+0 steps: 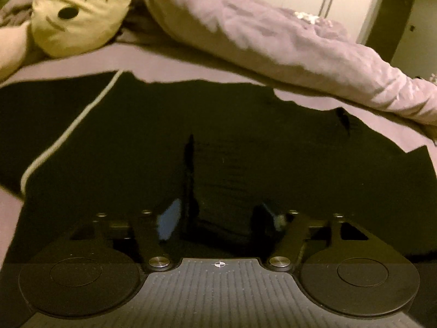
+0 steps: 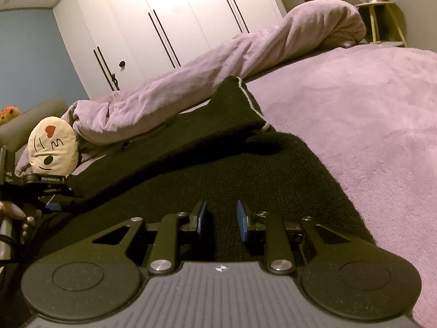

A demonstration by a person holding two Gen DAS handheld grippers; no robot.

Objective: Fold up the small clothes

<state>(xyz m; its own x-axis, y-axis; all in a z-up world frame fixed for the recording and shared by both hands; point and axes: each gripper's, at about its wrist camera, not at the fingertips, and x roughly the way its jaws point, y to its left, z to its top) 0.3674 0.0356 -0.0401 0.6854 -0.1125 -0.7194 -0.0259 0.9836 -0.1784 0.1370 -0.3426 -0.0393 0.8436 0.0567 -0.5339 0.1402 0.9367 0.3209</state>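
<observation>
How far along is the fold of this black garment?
Done: one side of the black garment already lies folded over itself on the purple bed cover. In hand: nothing visibly gripped; left gripper open above the cloth, right gripper parted. Left: further folds.

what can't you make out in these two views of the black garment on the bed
- Left wrist view: the black garment is too dark to show its folds or type; its near edge is hidden behind the left gripper.
- Right wrist view: the garment's left end is cut off by the frame edge, and the right gripper covers its near edge.
</observation>
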